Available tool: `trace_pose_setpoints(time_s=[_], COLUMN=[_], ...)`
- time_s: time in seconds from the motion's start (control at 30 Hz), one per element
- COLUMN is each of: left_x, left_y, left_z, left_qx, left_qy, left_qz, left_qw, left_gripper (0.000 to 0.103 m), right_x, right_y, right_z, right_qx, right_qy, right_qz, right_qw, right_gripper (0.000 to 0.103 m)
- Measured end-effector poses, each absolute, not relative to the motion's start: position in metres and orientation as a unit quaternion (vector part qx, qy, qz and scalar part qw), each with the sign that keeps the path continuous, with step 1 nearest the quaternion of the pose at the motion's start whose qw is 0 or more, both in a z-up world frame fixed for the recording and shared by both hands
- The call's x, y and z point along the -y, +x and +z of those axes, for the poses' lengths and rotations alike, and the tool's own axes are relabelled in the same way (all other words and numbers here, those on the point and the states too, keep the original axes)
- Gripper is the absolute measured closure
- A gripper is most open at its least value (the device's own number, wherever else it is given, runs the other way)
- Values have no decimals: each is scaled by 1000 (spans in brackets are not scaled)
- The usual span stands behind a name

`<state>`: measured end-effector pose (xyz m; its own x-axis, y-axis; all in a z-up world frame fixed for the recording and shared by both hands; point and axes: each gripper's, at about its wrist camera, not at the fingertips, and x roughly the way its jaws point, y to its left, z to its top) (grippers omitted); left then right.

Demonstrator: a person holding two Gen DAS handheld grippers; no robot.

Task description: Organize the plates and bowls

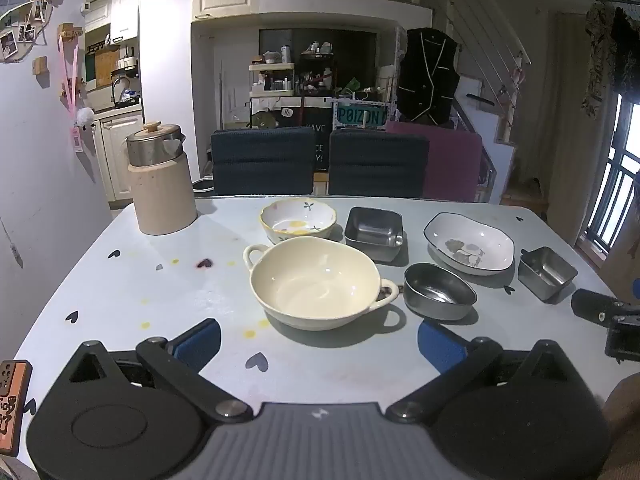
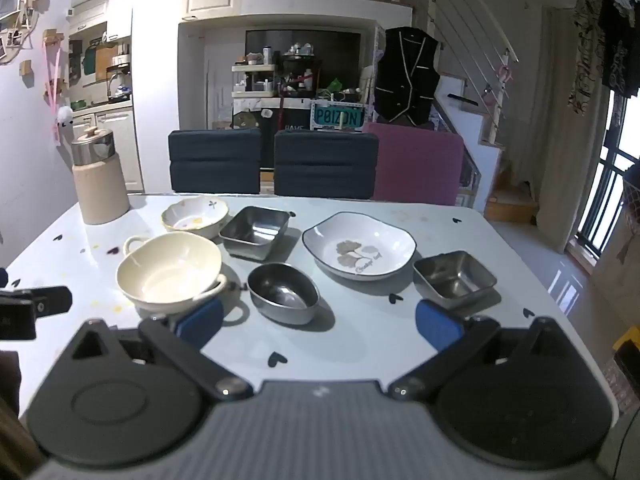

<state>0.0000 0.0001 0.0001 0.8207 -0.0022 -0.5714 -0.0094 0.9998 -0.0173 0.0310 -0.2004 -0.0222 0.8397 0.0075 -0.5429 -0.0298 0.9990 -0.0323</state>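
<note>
Several dishes stand on the white table (image 1: 120,296). A cream two-handled bowl (image 1: 316,280) (image 2: 170,268) is nearest my left gripper (image 1: 320,346), which is open and empty just short of it. Behind it are a flowered bowl (image 1: 298,220) (image 2: 196,212), a square steel dish (image 1: 374,232) (image 2: 256,230), a white leaf-print plate (image 1: 470,242) (image 2: 360,252), an oval steel bowl (image 1: 438,290) (image 2: 284,292) and a small square steel dish (image 1: 546,272) (image 2: 456,278). My right gripper (image 2: 320,326) is open and empty in front of the oval bowl.
A beige thermos jug (image 1: 162,182) (image 2: 100,180) stands at the table's far left. Two dark chairs (image 1: 262,162) and a purple chair (image 1: 452,160) line the far edge. The other gripper's body shows at the right edge of the left wrist view (image 1: 608,316).
</note>
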Motion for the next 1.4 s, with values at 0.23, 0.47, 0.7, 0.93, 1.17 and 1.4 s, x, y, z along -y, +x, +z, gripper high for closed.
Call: trace_pose_setpoints(time_s=[0.23, 0.47, 0.7, 0.93, 1.17, 1.4], left_x=[0, 0, 0, 3, 7, 7], left_y=[0, 0, 0, -1, 5, 5], left_z=[0, 0, 0, -5, -10, -10], left_qx=[-300, -301, -302, -302, -302, -303], left_qy=[-9, -9, -9, -10, -9, -9], left_qz=[2, 3, 3, 2, 1, 1], left_qw=[954, 953, 953, 953, 953, 953], left_gripper=[0, 0, 0, 0, 0, 0], right_x=[200, 201, 201, 201, 201, 201], right_y=[31, 31, 31, 31, 31, 31], right_z=[-22, -22, -22, -22, -22, -22], right_qx=[-283, -283, -284, -284, -285, -285], right_qy=[-21, -20, -21, -20, -21, -21], right_qz=[9, 10, 10, 9, 9, 10], right_qw=[959, 959, 959, 958, 958, 958], right_gripper=[0, 0, 0, 0, 0, 0])
